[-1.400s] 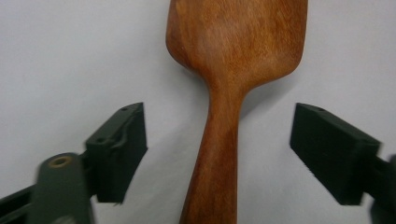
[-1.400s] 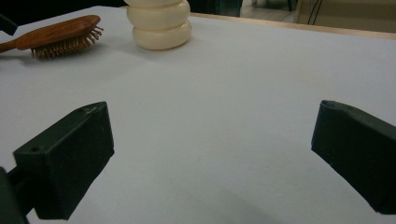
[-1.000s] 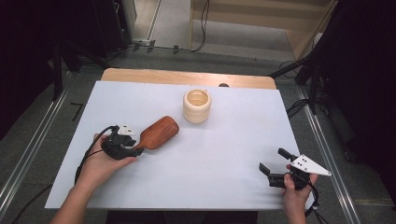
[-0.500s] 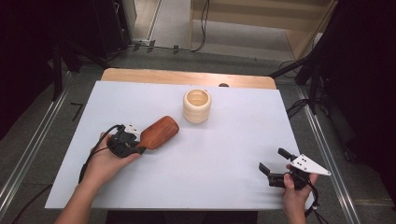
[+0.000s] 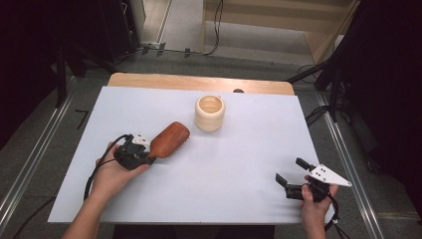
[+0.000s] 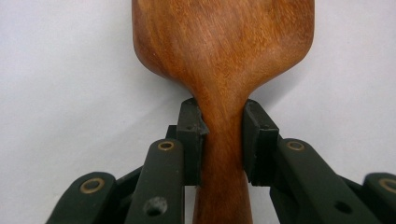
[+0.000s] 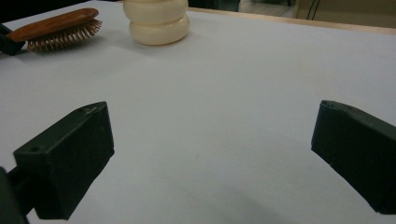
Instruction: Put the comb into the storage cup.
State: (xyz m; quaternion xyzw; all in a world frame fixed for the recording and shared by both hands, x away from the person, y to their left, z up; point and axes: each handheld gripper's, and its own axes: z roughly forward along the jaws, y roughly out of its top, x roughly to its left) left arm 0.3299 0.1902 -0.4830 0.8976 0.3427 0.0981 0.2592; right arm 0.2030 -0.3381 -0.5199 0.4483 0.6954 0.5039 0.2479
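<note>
A reddish wooden hairbrush lies bristles down on the white sheet, left of centre. My left gripper has just been closing its jaws and is now shut on the brush's narrow handle. In the left gripper view both pads press the handle's sides below the brush head, with the left gripper pointing along it. A cream ribbed cup stands upright behind the brush. My right gripper rests near the front right corner, open, with bare sheet between its jaws.
The right gripper view has the brush and the cup far off at the top left. A wooden table edge runs along the back of the sheet. Metal rails and cables lie on the floor at both sides.
The left gripper's jaws have drawn in onto the brush handle, with the hand shifting very slightly. The brush, the cup and the right gripper have stayed put.
</note>
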